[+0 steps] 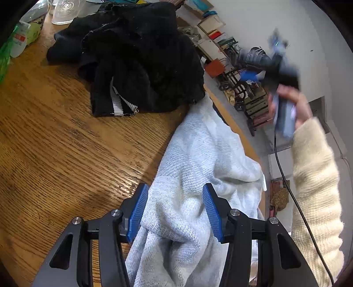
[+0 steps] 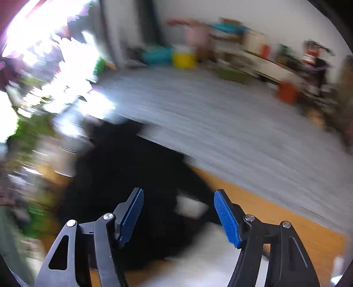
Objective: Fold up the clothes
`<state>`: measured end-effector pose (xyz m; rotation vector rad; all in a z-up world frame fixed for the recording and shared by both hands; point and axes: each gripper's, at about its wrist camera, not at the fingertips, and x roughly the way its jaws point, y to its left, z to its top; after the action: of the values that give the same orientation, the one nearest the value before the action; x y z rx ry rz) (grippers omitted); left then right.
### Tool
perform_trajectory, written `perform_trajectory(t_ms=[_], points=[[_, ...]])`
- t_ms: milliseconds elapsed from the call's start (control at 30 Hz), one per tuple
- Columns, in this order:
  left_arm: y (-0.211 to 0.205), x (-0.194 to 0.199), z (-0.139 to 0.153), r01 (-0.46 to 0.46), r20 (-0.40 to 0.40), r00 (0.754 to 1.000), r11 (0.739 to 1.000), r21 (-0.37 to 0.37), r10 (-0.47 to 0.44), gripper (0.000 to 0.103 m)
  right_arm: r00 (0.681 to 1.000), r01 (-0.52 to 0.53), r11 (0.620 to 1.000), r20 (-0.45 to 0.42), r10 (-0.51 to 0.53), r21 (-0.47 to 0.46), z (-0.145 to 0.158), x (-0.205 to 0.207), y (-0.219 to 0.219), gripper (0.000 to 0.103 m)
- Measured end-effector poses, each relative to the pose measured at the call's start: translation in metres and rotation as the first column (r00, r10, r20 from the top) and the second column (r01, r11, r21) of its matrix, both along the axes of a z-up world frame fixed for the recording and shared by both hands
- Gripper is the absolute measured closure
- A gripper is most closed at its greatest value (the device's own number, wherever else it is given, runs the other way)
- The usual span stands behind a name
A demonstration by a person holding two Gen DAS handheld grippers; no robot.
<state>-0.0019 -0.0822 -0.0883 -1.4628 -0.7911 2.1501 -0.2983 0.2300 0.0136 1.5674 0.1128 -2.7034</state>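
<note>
White knit garment (image 1: 198,176) lies bunched at the wooden table's (image 1: 55,143) near edge, w/ a fold pinched between the left gripper's (image 1: 175,213) blue pads; black garment (image 1: 136,57) sits heaped toward 11 o'clock from it, touching its far end. Right gripper (image 2: 178,217) is up off the cloth, jaws apart w/ nothing between them, its view blurred. Glasses (image 1: 62,12) stand at the table's far side, approx 11 o'clock.
</note>
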Motion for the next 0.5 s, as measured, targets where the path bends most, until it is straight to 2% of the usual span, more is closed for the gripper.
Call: perform_trajectory(t_ms=[33,67,133,200,367,500], points=[[0.001,0.0,0.0,0.001,0.001,1.0,1.0,-0.006,-0.001,0.05,0.998,0.035,0.997,0.051,-0.038,0.067,-0.019,-0.001,0.017,0.037],[0.003,-0.001,0.0,0.003,0.002,1.0,1.0,-0.012,-0.003,0.05,0.994,0.055,0.994,0.092,-0.064,0.095,-0.037,0.0,0.031,0.045],[0.004,-0.002,-0.002,0.003,0.003,1.0,1.0,-0.022,-0.003,0.05,0.98,0.095,0.992,0.167,-0.108,0.087,-0.071,0.004,0.063,0.048],[0.007,-0.003,-0.003,0.006,0.008,1.0,0.999,-0.037,-0.006,0.05,0.967,0.148,0.986,0.198,-0.16,0.076,-0.092,0.01,0.088,0.048],[0.005,-0.004,-0.007,0.0,0.018,1.0,0.999,-0.05,0.001,0.05,0.958,0.194,0.981,0.216,-0.189,-0.006,-0.11,0.024,0.127,0.048],[0.009,-0.005,-0.01,-0.003,0.028,1.0,0.998,-0.063,0.005,0.05,0.958,0.169,0.984,0.244,-0.149,-0.061,-0.116,0.03,0.138,0.047]])
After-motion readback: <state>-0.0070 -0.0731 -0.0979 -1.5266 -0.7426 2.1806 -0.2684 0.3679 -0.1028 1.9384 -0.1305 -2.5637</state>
